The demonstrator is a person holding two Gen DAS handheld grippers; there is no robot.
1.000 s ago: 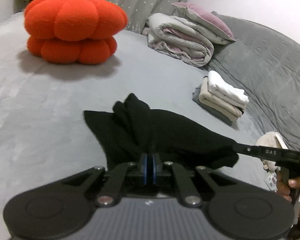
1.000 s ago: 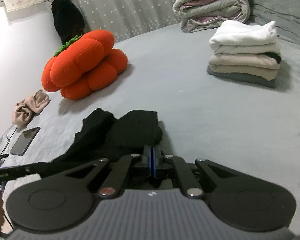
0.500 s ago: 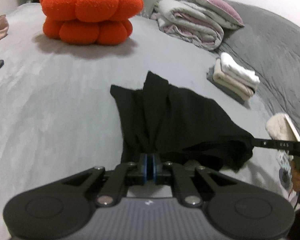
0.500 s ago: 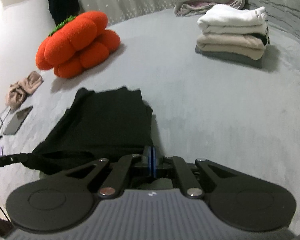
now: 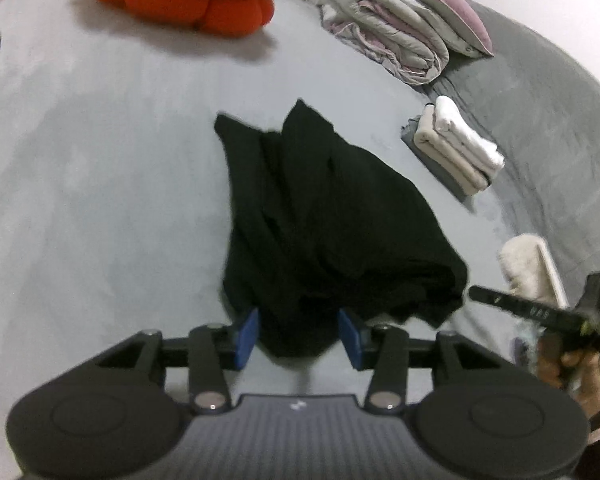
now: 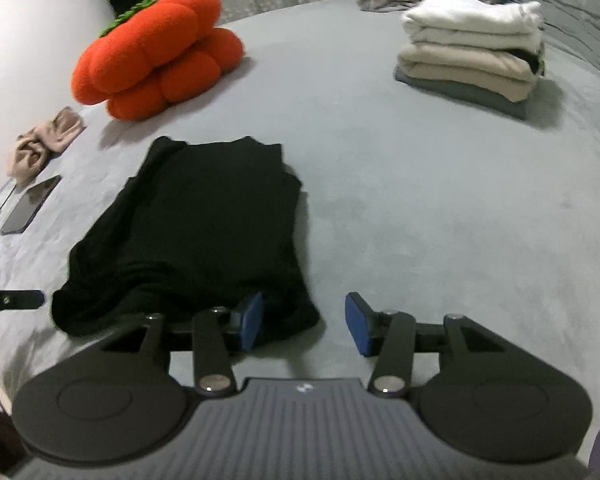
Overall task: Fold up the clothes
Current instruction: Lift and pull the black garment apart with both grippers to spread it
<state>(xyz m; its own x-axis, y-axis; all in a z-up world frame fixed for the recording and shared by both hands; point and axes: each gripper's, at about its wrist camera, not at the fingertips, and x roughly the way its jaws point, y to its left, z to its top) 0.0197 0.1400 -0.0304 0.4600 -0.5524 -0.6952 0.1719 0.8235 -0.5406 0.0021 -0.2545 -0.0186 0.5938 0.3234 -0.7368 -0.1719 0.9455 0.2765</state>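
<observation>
A grey bed fills both views, with one rolled quilt and one pillow at its far edge, one orange pumpkin cushion far left, and one stack of folded clothes far right, four layers as far as can be counted; the one black garment lies near the middle, flattened into a long band with its left side bunched in loose ridges, its near hem between the parted blue pads of the left gripper, which spreads open around the cloth without pinching it, while the right gripper also stands open, its left pad touching the garment's near right corner; one beige cloth and one phone sit at the far left edge; the risk from here: the bunched left side may fold crooked if not smoothed, or a jaw may catch only the top layer and drag the band apart
</observation>
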